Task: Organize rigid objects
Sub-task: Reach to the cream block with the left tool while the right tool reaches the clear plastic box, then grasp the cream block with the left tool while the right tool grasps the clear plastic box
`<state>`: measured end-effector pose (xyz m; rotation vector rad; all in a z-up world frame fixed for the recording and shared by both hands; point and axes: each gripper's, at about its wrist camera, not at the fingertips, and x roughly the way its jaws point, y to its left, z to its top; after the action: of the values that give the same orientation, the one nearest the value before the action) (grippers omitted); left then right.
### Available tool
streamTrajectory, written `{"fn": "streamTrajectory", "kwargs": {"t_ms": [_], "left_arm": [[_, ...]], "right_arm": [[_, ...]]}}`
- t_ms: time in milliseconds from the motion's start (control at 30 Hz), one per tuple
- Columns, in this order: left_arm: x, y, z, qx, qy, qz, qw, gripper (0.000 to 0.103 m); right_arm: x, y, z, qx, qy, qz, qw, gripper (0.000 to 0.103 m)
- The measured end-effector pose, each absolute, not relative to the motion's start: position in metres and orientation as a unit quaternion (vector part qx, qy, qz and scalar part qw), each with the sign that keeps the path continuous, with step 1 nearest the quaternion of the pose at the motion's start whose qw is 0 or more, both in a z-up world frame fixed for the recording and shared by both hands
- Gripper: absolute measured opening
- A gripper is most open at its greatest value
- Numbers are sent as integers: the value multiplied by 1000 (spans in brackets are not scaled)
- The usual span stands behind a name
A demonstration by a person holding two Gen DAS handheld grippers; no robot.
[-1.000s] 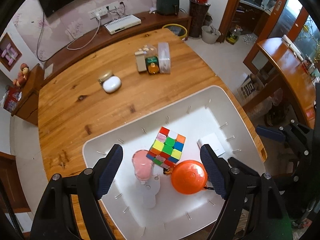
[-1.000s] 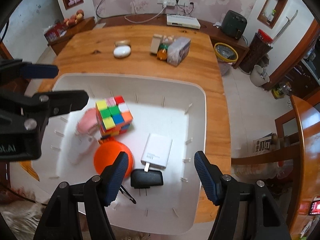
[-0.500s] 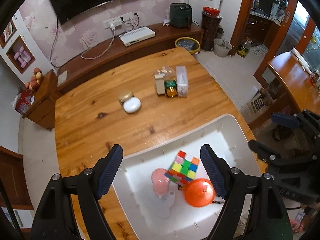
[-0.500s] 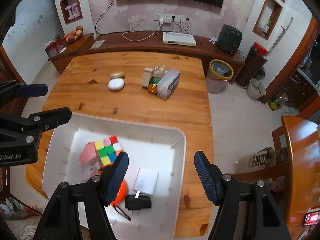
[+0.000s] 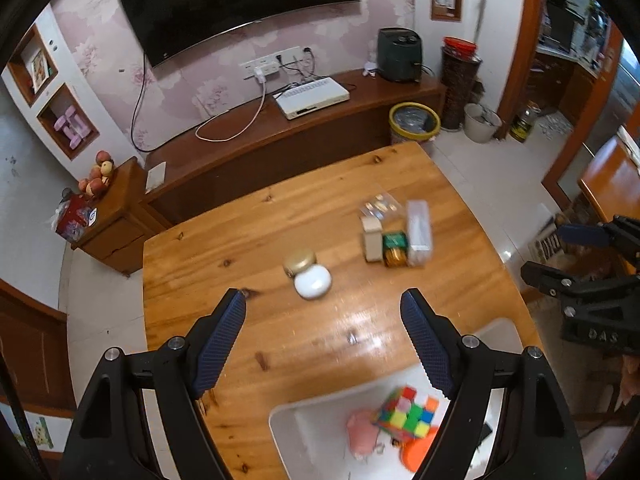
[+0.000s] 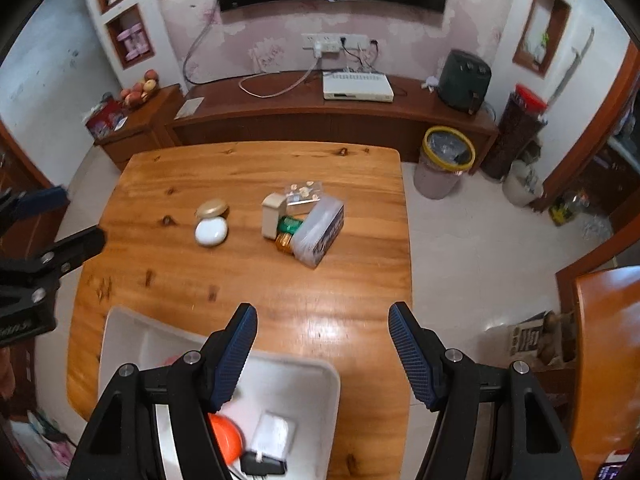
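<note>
Both grippers, left gripper [image 5: 322, 336] and right gripper [image 6: 322, 346], open and empty above table [image 6: 180, 280]; cube [image 5: 408, 412] and orange disc [image 6: 226, 438] sit in white tray [image 6: 120, 344]; risk: blurred reach may knock white case [image 5: 313, 285] or miss it

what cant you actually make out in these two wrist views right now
- Pink object in the white tray, left wrist view: motion blur, shape unclear.
- Black item beside the white charger, right wrist view: cut off by the bottom edge.
- Orange object, right wrist view: partly hidden behind the right gripper.
- Print on the clear box: too blurred to read.
</note>
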<state>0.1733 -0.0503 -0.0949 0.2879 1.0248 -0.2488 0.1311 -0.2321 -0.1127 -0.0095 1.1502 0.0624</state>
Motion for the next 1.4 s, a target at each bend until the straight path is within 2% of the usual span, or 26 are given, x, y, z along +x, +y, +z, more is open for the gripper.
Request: {"fn": "streamTrajectory", "kwargs": {"t_ms": [233, 467, 733, 800, 867, 967, 1400], "left_arm": [[219, -56, -114, 116, 498, -103, 853, 82], [252, -63, -154, 109, 523, -88, 841, 82], [268, -82, -192, 113, 549, -92, 823, 82], [270, -86, -197, 115, 553, -96, 820, 82], [272, -93, -203, 120, 557, -100, 816, 82], [274, -104, -212, 128, 560, -104, 812, 82], [301, -135, -250, 125, 582, -111, 795, 82]], "right_arm": [[208, -250, -146, 76, 577, 24, 813, 69], [272, -254, -201, 147, 614, 7, 775, 69], [302, -247, -257, 152, 655, -18, 740, 69], [305, -247, -269, 159, 663, -16, 731, 64], [307, -248, -277, 162, 672, -16, 722, 53], [304, -252, -285, 183, 676, -6, 714, 45], [285, -287, -280, 218, 662, -13, 717, 38]]}}
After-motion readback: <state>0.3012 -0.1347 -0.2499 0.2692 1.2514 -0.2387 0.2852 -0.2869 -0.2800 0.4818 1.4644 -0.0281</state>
